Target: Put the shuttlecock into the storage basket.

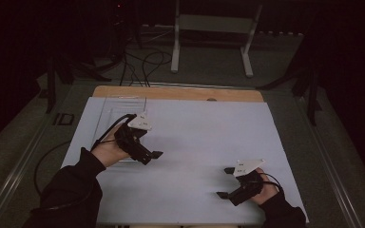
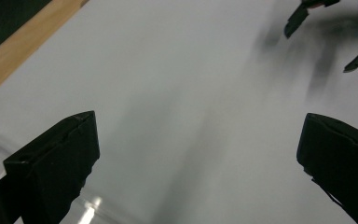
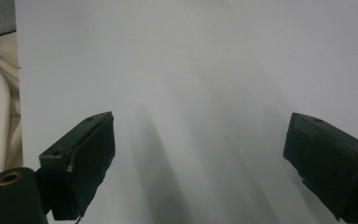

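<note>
Both spread wide, holding nothing: left gripper [image 1: 145, 154] at nine o'clock over the clear sheet [image 1: 105, 118], right gripper [image 1: 224, 183] at five o'clock. Best lowered squarely over the sheet's edge before closing.

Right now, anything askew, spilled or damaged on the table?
Nothing stands out. The white sheet lies flat and clean on the table. A clear tray sits square at its far left. Left gripper and right gripper hold nothing, jaws apart.
</note>
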A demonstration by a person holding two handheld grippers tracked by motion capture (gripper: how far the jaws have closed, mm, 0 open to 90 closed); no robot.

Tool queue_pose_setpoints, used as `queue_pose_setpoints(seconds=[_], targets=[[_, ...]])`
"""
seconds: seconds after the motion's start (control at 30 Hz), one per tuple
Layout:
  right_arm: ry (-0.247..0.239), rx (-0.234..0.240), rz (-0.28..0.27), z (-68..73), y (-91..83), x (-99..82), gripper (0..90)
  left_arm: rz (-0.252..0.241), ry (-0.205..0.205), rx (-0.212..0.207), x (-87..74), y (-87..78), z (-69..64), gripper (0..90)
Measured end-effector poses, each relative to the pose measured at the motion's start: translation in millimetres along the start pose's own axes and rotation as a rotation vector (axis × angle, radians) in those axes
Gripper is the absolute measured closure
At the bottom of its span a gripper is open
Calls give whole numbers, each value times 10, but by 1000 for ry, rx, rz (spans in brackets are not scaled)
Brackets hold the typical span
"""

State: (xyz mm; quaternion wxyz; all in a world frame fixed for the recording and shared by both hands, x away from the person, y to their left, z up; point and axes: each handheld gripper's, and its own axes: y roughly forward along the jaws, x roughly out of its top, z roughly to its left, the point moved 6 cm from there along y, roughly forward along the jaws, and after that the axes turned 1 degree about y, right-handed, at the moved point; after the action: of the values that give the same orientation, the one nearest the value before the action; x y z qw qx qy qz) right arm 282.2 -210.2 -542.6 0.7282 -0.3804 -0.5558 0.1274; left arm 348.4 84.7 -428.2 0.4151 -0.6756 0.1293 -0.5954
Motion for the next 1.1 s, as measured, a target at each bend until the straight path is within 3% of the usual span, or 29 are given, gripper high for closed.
queue_pose_setpoints(seconds=[0.23,0.4,0.77,1.1], targets=[[-2,1,-5,8,-12,7,91,-8,72,4,43,121,-159,0],[-5,0,-4,11,-13,4,92,-9,75,-4,51,176,-221,0],[-6,0,-5,23,-11,6,92,-15,78,-88,0,330,-401,0],[-9,1,-5,30,-7,0,91,35,78,-159,-148,486,-541,0]])
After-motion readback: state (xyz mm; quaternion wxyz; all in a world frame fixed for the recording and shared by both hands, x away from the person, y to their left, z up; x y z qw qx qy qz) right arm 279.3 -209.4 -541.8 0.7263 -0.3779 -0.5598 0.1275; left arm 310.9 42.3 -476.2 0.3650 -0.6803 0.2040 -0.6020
